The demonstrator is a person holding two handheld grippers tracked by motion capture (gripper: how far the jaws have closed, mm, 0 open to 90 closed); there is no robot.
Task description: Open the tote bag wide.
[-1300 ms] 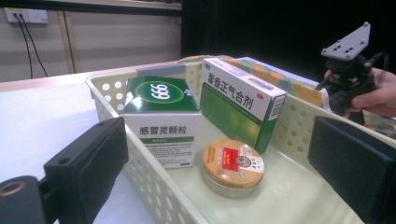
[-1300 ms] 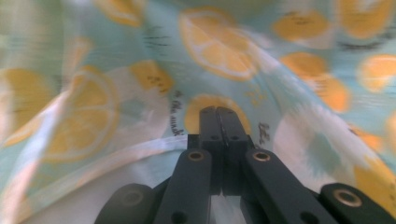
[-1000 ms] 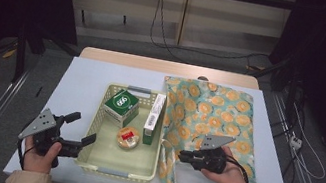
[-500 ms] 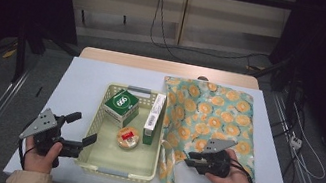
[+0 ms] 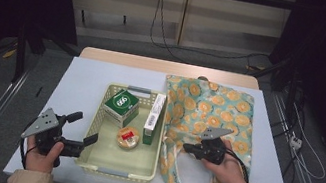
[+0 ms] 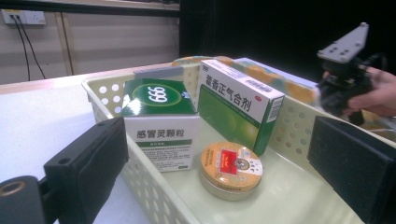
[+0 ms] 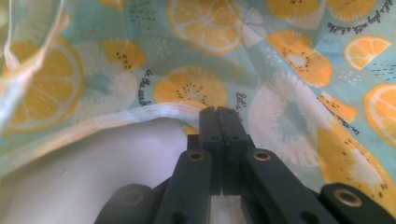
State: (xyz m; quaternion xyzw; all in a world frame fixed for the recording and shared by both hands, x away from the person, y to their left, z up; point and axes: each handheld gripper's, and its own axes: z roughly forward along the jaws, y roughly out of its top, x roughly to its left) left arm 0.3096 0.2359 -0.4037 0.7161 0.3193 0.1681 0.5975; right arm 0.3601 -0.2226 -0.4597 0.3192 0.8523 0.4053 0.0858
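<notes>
Right claw (image 7: 217, 112) has just closed, pinching the bag (image 5: 218, 111) rim; fabric between pads hidden. Left claw (image 5: 84, 131) stands wide beside the basket (image 5: 102, 164).

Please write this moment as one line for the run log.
right gripper: just closed, shut on bag rim | left gripper: open, by basket | basket: two boxes, round tin

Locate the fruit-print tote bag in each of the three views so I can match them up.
High view: fruit-print tote bag lies flat, right of the basket.
Left gripper view: a strip of it shows behind the basket's far wall.
Right gripper view: its fabric spreads beyond the jaws.
Shared landmark: the right gripper, at the bag's rim.
</notes>
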